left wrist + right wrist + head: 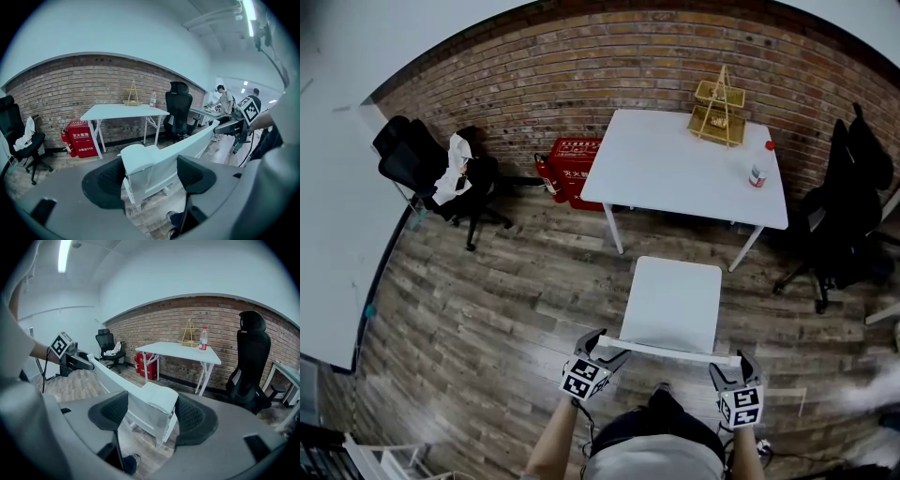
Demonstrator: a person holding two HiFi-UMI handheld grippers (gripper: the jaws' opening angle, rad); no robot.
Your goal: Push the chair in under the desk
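Note:
A white chair [673,302] stands on the wood floor just in front of me, its seat pointing at the white desk [675,164] by the brick wall. The seat's front edge sits near the desk's front legs. My left gripper [602,345] is shut on the left end of the chair's top rail [140,157]. My right gripper [733,367] is shut on the right end of that rail [157,401]. In each gripper view the rail end fills the space between the two black pads, and the other gripper shows at the far end of the rail.
On the desk stand a wire rack [718,111] and a bottle [758,165]. A red fire-extinguisher box [575,171] sits left of the desk legs. Black office chairs stand at the left [441,173] and right [844,206]. People [225,101] stand far off.

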